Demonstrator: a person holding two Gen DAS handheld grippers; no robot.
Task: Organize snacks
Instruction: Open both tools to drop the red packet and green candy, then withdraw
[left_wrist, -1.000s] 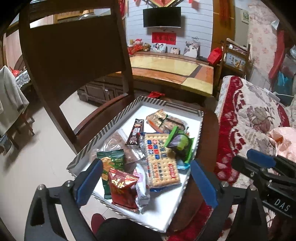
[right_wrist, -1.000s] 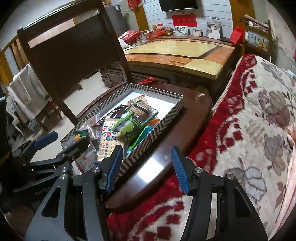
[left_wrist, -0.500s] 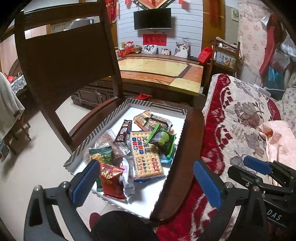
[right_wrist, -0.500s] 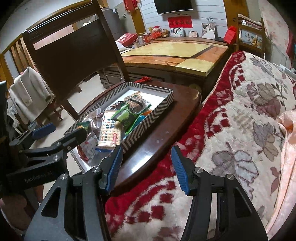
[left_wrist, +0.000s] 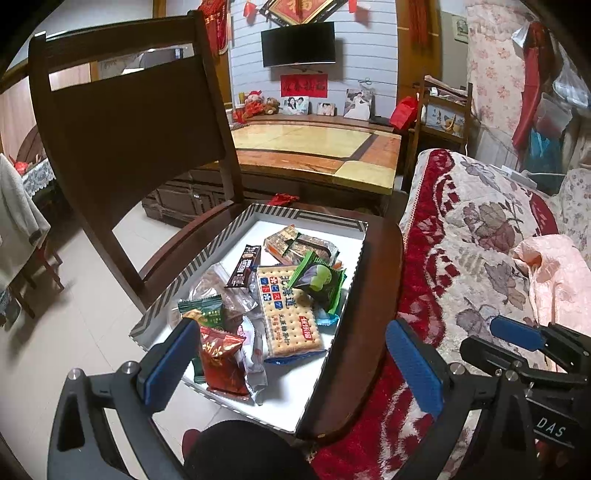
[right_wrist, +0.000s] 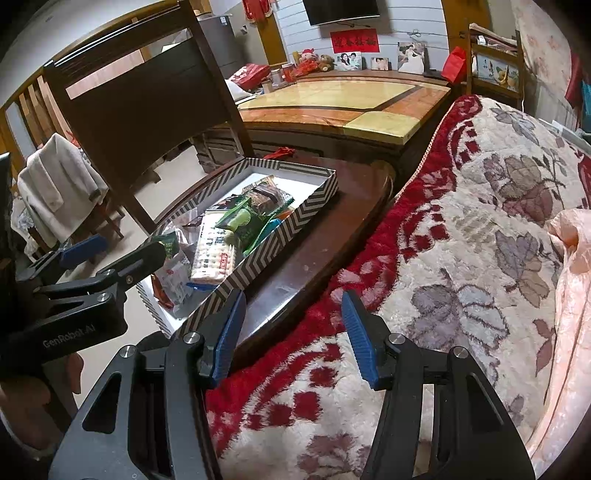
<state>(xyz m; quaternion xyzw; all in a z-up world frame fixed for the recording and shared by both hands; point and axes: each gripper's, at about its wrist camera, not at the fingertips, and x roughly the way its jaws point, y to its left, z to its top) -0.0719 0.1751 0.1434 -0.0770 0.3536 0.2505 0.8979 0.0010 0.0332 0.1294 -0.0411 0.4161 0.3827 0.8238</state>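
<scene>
A striped box (left_wrist: 207, 264) (right_wrist: 280, 243) sits on a dark wooden chair seat (left_wrist: 373, 295) and holds several snack packets. Among them are a cracker pack (left_wrist: 290, 314) (right_wrist: 214, 254), a green packet (left_wrist: 319, 282) (right_wrist: 240, 223), a red packet (left_wrist: 221, 360) and a dark bar (left_wrist: 243, 267). My left gripper (left_wrist: 291, 363) is open and empty, above the box's near end. My right gripper (right_wrist: 293, 334) is open and empty, over the chair's near edge and the blanket, to the right of the box.
The chair's tall back (left_wrist: 129, 122) rises to the left of the box. A red and cream floral blanket (right_wrist: 461, 258) covers the sofa on the right. A low marble-topped table (left_wrist: 317, 147) stands behind the chair. Tiled floor (left_wrist: 74, 332) lies on the left.
Both grippers have pulled back and up from the box, so it looks smaller and farther. Both stay open and empty. The snacks have not moved.
</scene>
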